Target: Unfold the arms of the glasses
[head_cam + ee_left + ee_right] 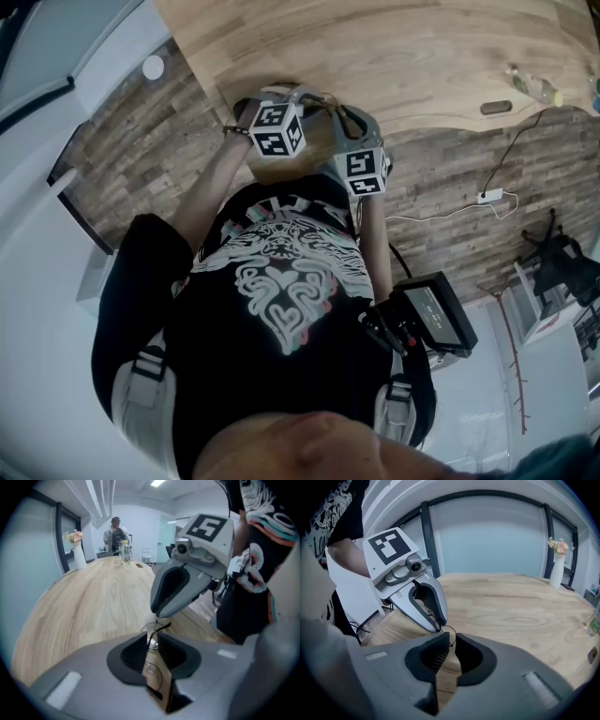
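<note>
The glasses (pixel 153 668) are thin wire-framed with clear lenses, held in the air over the near edge of the wooden table (pixel 93 606). My left gripper (pixel 153 641) is shut on them, with a lens showing between its jaws. In the right gripper view, a thin dark wire of the glasses (pixel 449 633) sits in the narrow gap of my right gripper (pixel 451 641), which is shut on it. The two grippers meet tip to tip: the right gripper (pixel 187 573) points down at the left one, and the left gripper (pixel 417 597) shows close by. In the head view both marker cubes (pixel 277 129) (pixel 362 171) are near the table edge.
On the far part of the table stand a clear bottle (pixel 124 552) and a white vase with flowers (pixel 78 555); a small dark object (pixel 496 108) lies near the bottle. A person stands behind the table. A white cable and plug (pixel 489 197) lie on the wood-look floor.
</note>
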A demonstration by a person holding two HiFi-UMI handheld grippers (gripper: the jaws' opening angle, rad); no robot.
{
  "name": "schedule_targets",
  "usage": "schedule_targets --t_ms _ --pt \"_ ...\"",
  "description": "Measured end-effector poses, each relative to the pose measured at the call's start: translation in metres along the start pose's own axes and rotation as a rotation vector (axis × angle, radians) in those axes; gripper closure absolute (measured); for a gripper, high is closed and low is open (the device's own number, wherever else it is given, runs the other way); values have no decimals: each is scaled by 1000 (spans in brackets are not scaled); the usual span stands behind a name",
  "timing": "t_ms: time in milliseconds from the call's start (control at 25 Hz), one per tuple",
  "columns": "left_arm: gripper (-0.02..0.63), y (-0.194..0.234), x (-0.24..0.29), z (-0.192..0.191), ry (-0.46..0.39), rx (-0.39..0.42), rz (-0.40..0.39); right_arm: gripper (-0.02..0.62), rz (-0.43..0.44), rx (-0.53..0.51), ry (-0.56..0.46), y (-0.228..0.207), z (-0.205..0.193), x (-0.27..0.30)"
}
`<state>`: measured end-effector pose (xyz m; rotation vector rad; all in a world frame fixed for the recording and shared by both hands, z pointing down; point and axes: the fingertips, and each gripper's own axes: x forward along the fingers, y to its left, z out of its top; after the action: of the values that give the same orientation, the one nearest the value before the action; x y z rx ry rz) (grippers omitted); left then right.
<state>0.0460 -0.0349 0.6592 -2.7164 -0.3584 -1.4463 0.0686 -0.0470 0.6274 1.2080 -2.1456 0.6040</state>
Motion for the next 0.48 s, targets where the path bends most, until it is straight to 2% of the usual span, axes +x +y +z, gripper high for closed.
schedule_targets --t_ms 80,200,480 --pt "549 0 2 0 7 9 -13 554 1 1 5 -1 -1 0" --pt "608 1 0 1 3 17 -14 554 -8 -2 7 -3 -1 -1" --pt "612 5 -12 5 -44 20 -4 554 -38 8 25 -25 -8 -7"
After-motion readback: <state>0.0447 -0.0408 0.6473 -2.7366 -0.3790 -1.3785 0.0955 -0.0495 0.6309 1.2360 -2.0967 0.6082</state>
